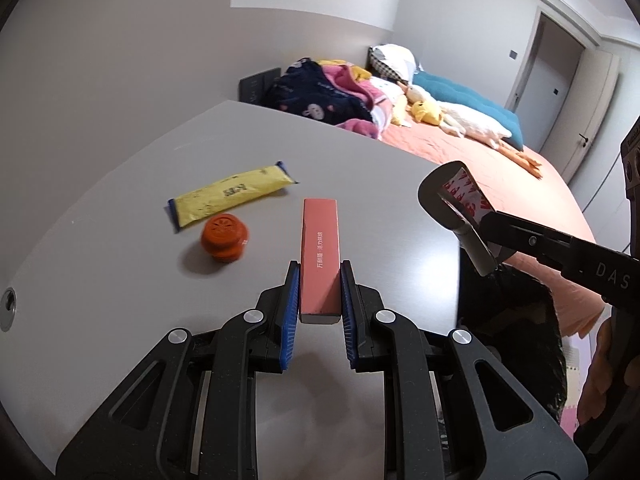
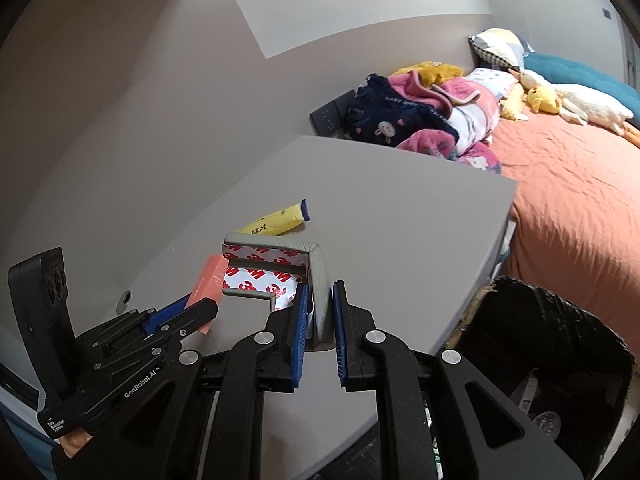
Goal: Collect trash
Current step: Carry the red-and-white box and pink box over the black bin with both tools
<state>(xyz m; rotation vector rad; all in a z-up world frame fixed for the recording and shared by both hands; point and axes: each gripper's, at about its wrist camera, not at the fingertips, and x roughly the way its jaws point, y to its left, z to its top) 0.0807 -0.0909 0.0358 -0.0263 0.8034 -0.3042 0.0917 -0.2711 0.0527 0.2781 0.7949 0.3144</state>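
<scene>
Item: pink carton (image 1: 319, 256), long, stiff, likely light; clamped at its near end by the left tool (image 1: 319, 296), held above the grey surface (image 1: 120, 280).
Item: grey foam corner guard (image 2: 318, 276) with printed backing, soft, compressible; clamped on one arm by the right tool (image 2: 320, 312).
Uncollected on the surface: yellow sachet (image 1: 230, 196), slippery, best taken mid-body; orange cap (image 1: 224, 238), rigid.
Destination, judged: black-lined bin (image 2: 560, 344) beside the surface.

Both grippers (jaws clamped) downward-tilted.

beyond the grey table (image 1: 120, 280), an orange-sheeted bed (image 2: 568, 208) is seen, piled with a crumpled pink and navy blanket (image 2: 420, 120), a teal cushion (image 1: 468, 100) and yellow plush toys (image 2: 544, 98).
</scene>
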